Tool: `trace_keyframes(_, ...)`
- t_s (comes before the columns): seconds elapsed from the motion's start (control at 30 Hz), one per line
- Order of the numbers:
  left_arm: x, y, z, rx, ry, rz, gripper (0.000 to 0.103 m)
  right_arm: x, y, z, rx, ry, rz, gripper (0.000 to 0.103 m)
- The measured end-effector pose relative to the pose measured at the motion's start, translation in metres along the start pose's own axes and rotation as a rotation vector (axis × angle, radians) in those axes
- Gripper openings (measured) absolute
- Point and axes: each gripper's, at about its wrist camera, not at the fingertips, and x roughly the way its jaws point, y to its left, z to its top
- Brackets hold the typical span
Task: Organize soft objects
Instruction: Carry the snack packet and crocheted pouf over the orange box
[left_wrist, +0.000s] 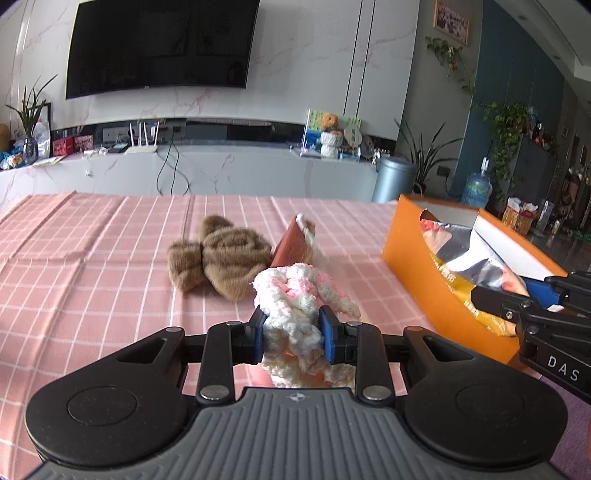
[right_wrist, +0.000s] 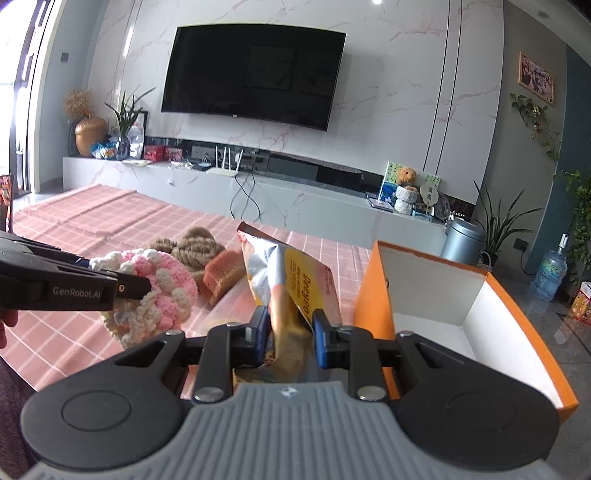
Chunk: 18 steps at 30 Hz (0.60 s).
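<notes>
Crocheted piece (left_wrist: 291, 314) between left tool (left_wrist: 291, 334) pads

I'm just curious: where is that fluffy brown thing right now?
The brown plush lies on the pink checked tablecloth, centre of the left view, beside the brown sponge.

tablecloth (left_wrist: 92, 258) – pink check | box (left_wrist: 406, 240) – orange | knit (left_wrist: 295, 291) – pink-white | plush (left_wrist: 221, 258) – brown
</notes>
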Motion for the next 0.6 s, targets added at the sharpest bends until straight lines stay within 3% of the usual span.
trace_keyframes(0.3, -0.011, -0.021, 0.038, 0.039, -0.075, -0.064, 0.033, -0.006, -0.041, 0.030, 0.075, 0.001, 0.053, 0.024)
trace_keyframes(0.6, 0.002, -0.065, 0.075, 0.123, -0.132, -0.154, 0.033, -0.002, -0.096, 0.049, 0.109, 0.025, 0.029, 0.024)
